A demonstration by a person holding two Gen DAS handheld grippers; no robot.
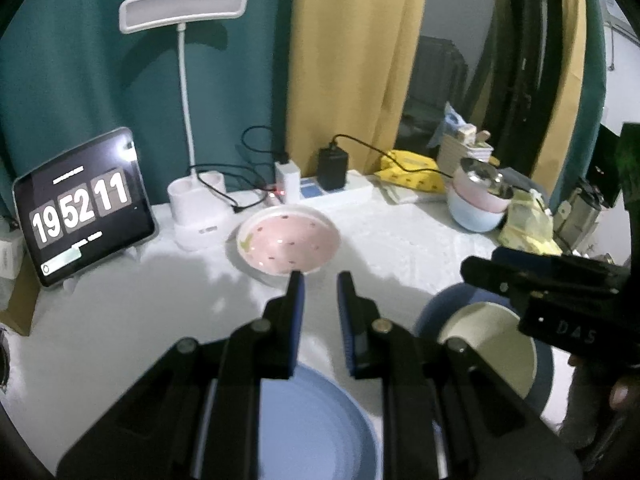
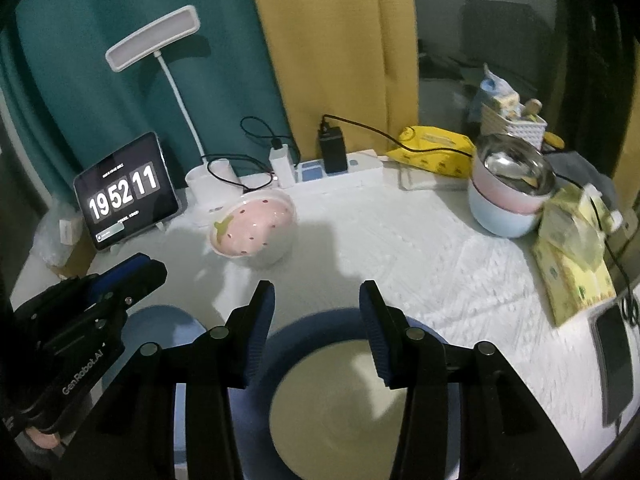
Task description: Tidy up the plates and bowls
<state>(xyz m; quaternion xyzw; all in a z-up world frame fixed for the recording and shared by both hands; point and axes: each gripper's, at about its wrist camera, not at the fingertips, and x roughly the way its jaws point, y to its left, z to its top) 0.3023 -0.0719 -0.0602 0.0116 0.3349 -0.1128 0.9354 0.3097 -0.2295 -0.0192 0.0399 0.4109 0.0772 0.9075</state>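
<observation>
Bowls and plates are sitting spread over the white tablecloth (image 2: 420, 248) in front of you; the pink strawberry bowl (image 1: 288, 242) is resting toward the back, just ahead of the white lamp base (image 1: 200, 216), and it is standing apart from the other dishes; the light blue plate (image 1: 316, 420) is lying at the near edge, partly under your left gripper (image 1: 320, 280); beside it, to the right, the dark blue bowl with a cream inside (image 2: 340, 400) is sitting directly beneath your right gripper (image 2: 318, 292). You are keeping the left jaws narrow, nearly together, with only a slim gap and nothing between them; the pads are pointing toward the near rim of the pink bowl without touching it. You are holding the right jaws partly apart, and they are gripping nothing; the cream interior is showing between and below the fingers. Farther right, a stack of pastel bowls (image 2: 508, 204), blue under pink with a steel one on top, is standing near the table's back corner, beside yellow tissue packs (image 2: 572, 256). Along the back, a tablet clock (image 1: 82, 210) is leaning on its stand, a power strip (image 2: 344, 170) is carrying plugged-in chargers, and teal and mustard curtains (image 1: 344, 60) are hanging behind.
</observation>
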